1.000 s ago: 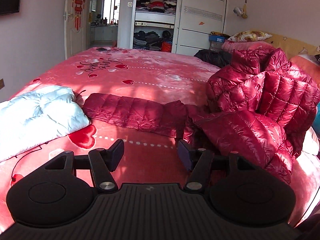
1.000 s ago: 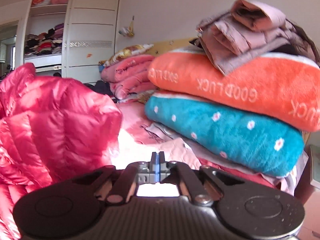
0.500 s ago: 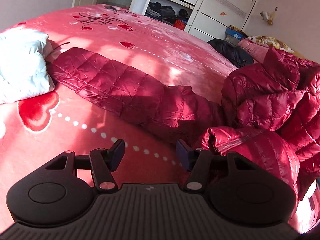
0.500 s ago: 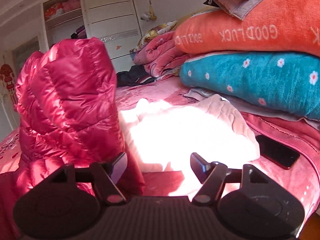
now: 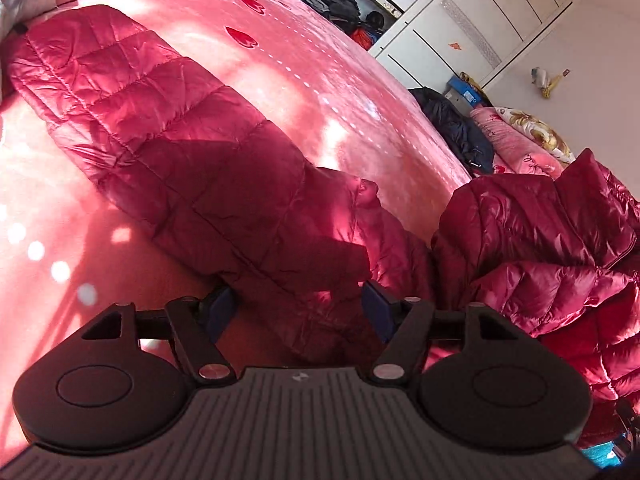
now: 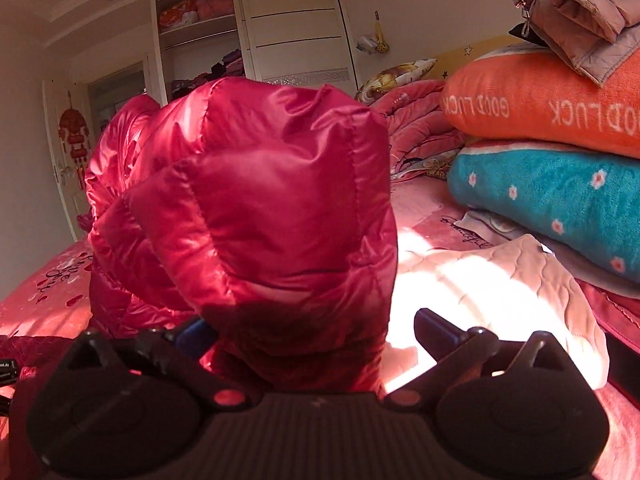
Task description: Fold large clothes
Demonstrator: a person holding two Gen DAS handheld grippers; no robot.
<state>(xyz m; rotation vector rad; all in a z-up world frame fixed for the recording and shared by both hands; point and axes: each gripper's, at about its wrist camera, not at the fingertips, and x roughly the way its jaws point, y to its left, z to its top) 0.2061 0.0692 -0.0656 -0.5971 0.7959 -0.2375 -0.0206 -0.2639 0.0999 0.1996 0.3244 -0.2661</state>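
Observation:
A shiny red quilted down jacket [image 5: 192, 136] lies on the pink bed, one sleeve stretched flat to the left, its body [image 5: 560, 248] bunched up at the right. My left gripper [image 5: 296, 312] is open, with the sleeve's upper part lying between its fingers. In the right wrist view a puffed part of the same jacket [image 6: 256, 216] stands up close. My right gripper [image 6: 316, 332] is open, the jacket's lower edge sitting between its fingers.
The pink heart-print bedspread [image 5: 60, 220] spreads around. Folded orange [image 6: 552, 108] and teal [image 6: 560, 196] blankets are stacked at the right, a pale quilted cloth [image 6: 500, 292] in front. A white wardrobe [image 5: 472, 20] stands beyond, a dark garment [image 5: 452, 128] near it.
Both grippers have moved closer to the jacket; the sleeve now lies between the left fingers and the jacket's edge between the right. The right gripper opened a second ago.

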